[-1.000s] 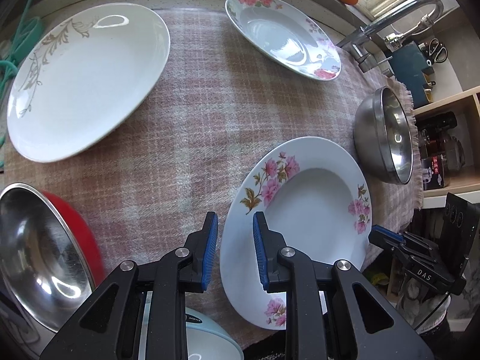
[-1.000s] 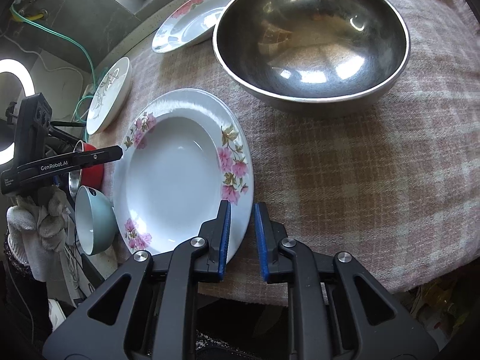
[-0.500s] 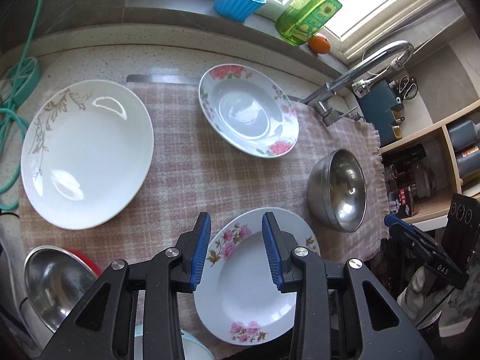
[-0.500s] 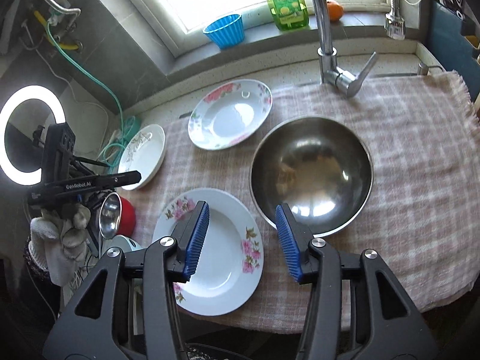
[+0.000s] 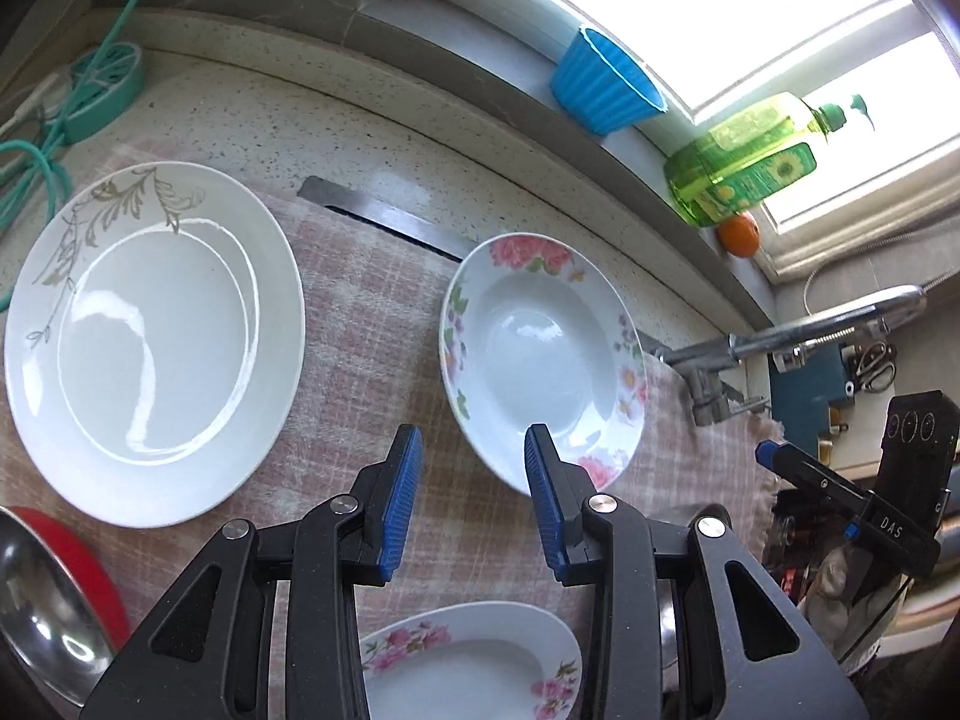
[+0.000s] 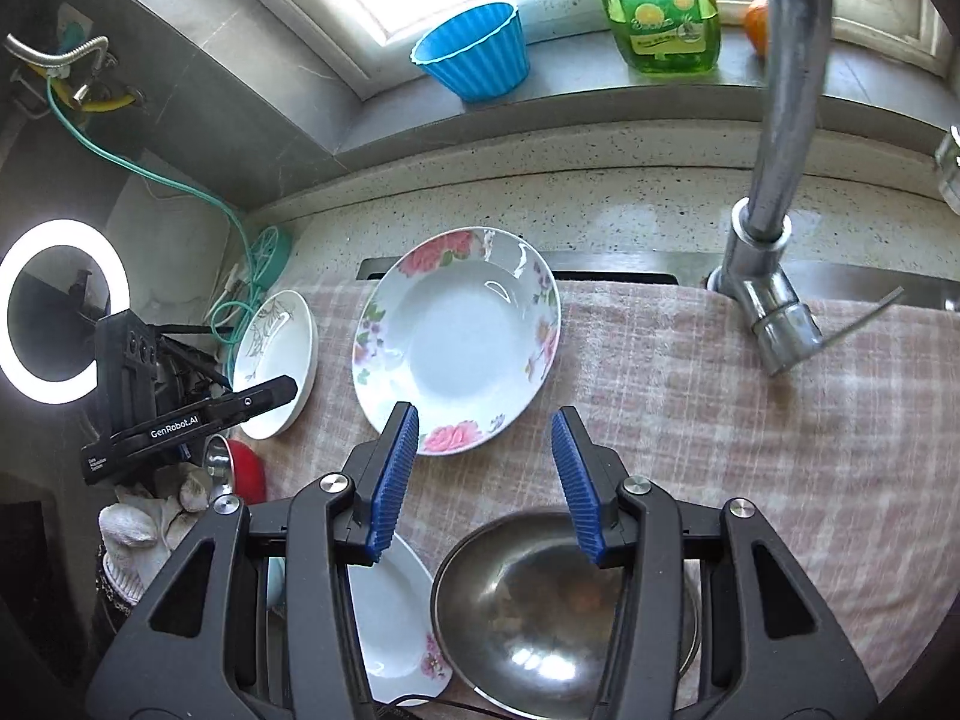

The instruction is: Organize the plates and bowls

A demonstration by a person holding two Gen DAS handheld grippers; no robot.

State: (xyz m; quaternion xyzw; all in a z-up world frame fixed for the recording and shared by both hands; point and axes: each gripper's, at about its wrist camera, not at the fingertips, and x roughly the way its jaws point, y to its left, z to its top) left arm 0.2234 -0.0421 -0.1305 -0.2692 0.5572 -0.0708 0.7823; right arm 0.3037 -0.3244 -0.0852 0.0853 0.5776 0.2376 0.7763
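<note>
On the pink checked cloth (image 5: 360, 360) lie a white plate with a gold leaf pattern (image 5: 150, 324), a deep plate with pink roses (image 5: 540, 354) at the back, and a second floral plate (image 5: 474, 654) near the front edge. My left gripper (image 5: 474, 456) hangs open above the cloth, its right finger over the rose plate's near rim, holding nothing. My right gripper (image 6: 486, 438) is open and empty above the rose plate's (image 6: 456, 342) near edge. Below it sit a steel bowl (image 6: 540, 618) and the floral plate (image 6: 396, 630).
A red-backed steel bowl (image 5: 42, 600) sits at the front left. The tap (image 6: 774, 180) rises at the right. A blue cup (image 6: 474, 51), a green soap bottle (image 6: 660, 6) and an orange (image 5: 739, 234) stand on the window sill. Teal cable (image 5: 36, 162) lies at the far left.
Both grippers let go of the near floral plate's rim, opened, and rose back toward the far side. The rose plate at the back now lies ahead of both.
</note>
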